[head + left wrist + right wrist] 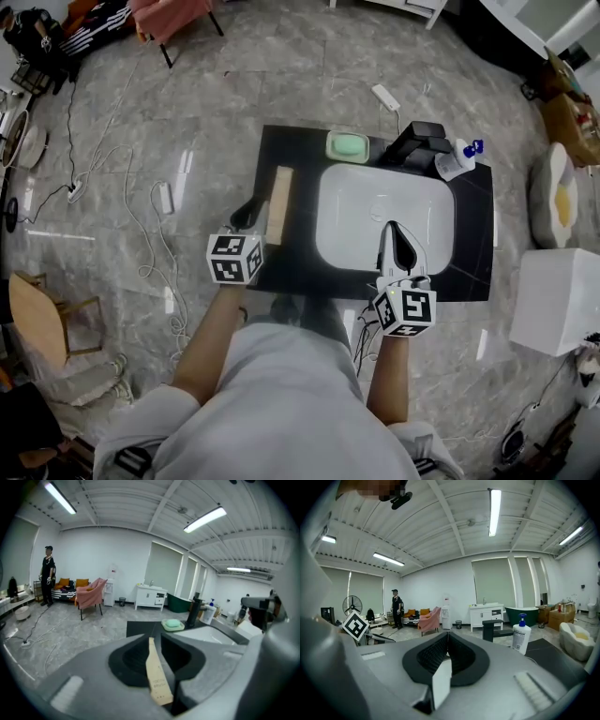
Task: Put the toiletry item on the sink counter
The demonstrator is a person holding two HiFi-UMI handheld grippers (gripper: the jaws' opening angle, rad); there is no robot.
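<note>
My left gripper (262,210) is shut on a long tan cardboard toothbrush box (278,203), held over the left part of the black sink counter (292,150). In the left gripper view the box (157,679) stands on edge between the closed jaws of the left gripper (154,638), its printed end towards the camera. My right gripper (398,240) hovers over the white basin (352,216) and is shut on a thin white flat item (440,682). That item stays pinched between the jaws of the right gripper (446,642).
A green soap dish (348,146), a black faucet (418,144) and a white pump bottle (455,159) line the counter's far edge. Cables and a power strip (164,197) lie on the floor at left. A white box (553,300) stands at right. A person (48,576) stands far off.
</note>
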